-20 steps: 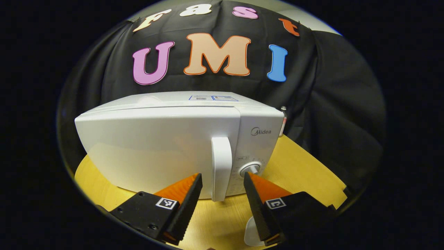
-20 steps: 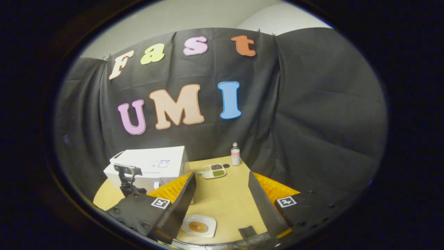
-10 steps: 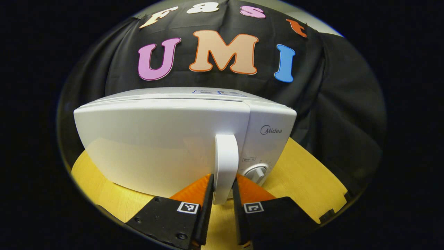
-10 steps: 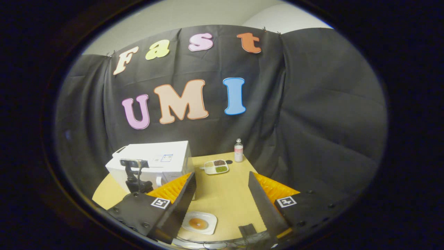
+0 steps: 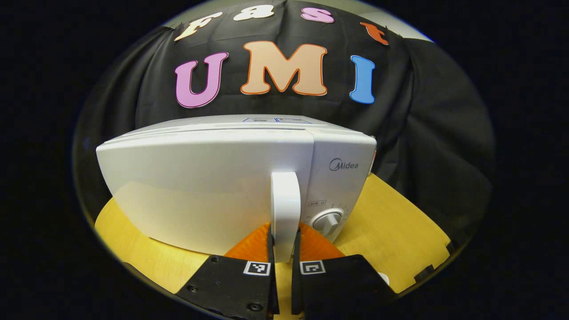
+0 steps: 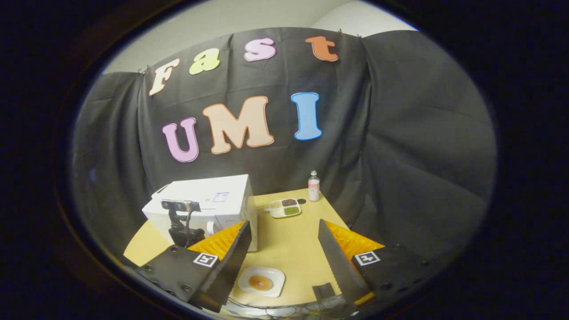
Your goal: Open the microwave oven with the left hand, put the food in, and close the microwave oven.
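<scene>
Both left claw (image 5: 281, 249) fingers clamp handle (image 5: 285, 209) | white microwave (image 5: 213, 186) closed | right claw (image 6: 284, 249) wide

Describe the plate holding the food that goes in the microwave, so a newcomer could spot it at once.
Start at the white microwave on the yellow table. Nearer the table's front edge lies a white square plate bearing one round brown piece. The other dish, near the bottle, has several compartments.

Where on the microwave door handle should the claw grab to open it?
Grip the lower end of the upright door handle from the front, one finger each side. It is a narrow vertical bar; the left claw already pinches it there.
</scene>
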`<state>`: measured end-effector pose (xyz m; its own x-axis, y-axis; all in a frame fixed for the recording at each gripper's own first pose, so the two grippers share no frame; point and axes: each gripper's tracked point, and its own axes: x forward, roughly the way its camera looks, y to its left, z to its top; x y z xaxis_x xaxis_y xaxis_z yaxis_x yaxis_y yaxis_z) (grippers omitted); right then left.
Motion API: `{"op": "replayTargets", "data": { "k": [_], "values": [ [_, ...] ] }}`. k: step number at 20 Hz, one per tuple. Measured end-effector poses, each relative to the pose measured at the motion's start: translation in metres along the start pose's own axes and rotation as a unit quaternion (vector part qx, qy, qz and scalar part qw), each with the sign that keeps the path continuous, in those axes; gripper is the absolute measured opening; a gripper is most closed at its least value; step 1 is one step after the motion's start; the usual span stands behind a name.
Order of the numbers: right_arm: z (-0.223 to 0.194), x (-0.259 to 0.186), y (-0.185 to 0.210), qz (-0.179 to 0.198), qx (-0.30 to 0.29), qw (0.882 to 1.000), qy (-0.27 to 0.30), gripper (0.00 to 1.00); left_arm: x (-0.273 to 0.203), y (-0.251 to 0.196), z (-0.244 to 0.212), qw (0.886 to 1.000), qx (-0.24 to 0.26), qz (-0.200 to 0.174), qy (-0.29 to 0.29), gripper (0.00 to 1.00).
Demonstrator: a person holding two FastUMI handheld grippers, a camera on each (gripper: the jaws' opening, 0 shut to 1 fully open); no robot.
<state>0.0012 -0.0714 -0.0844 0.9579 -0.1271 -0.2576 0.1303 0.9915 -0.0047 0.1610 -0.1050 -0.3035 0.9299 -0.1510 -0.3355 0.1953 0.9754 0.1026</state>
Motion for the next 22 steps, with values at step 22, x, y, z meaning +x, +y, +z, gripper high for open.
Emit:
{"op": "replayTargets", "data": {
  "k": [22],
  "values": [
    [-0.039, 0.018, 0.032, 0.091, -0.016, 0.995, 0.047, 0.92, -0.144, 0.038, -0.055, 0.998, -0.020, 0.049, 0.038, 0.09]
  ]
}}
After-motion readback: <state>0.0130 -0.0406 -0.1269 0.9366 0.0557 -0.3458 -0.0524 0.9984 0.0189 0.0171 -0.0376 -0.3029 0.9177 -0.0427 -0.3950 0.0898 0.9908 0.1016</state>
